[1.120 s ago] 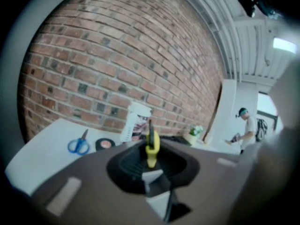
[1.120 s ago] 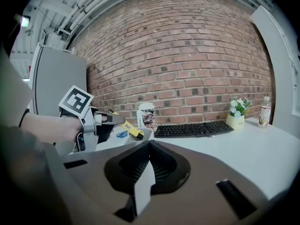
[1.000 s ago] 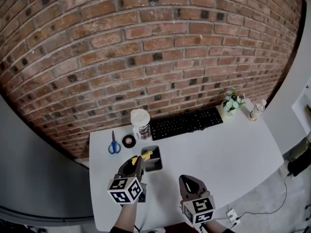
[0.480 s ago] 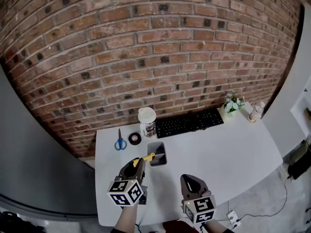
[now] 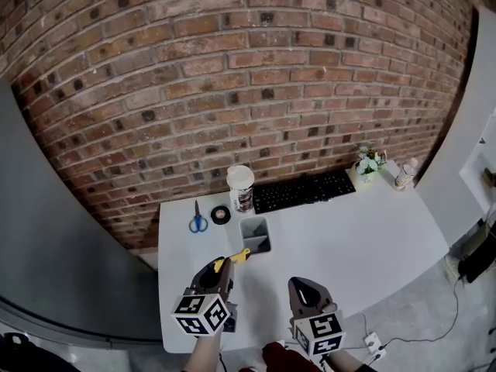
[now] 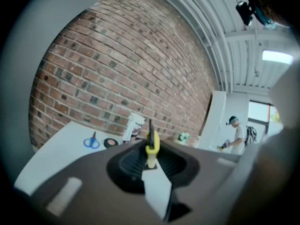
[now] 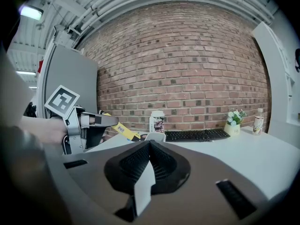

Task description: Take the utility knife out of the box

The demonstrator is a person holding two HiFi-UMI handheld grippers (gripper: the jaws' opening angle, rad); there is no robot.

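Brick wall [image 5: 232,91] behind a white table [image 5: 364,231] that carries a black keyboard [image 5: 304,191] and, nearer the left front, an open grey box [image 5: 255,235]. Left gripper [image 5: 223,265]: jaws clamped on the yellow utility knife [image 5: 239,256]. The knife is clear of the box, raised over the table just on the box's near side. Its rear part sits between the pads and its front end juts past the jaw tips toward the box. Right gripper [image 5: 302,284]: jaws closed together with nothing between them, held beside the left gripper and not touching the knife.
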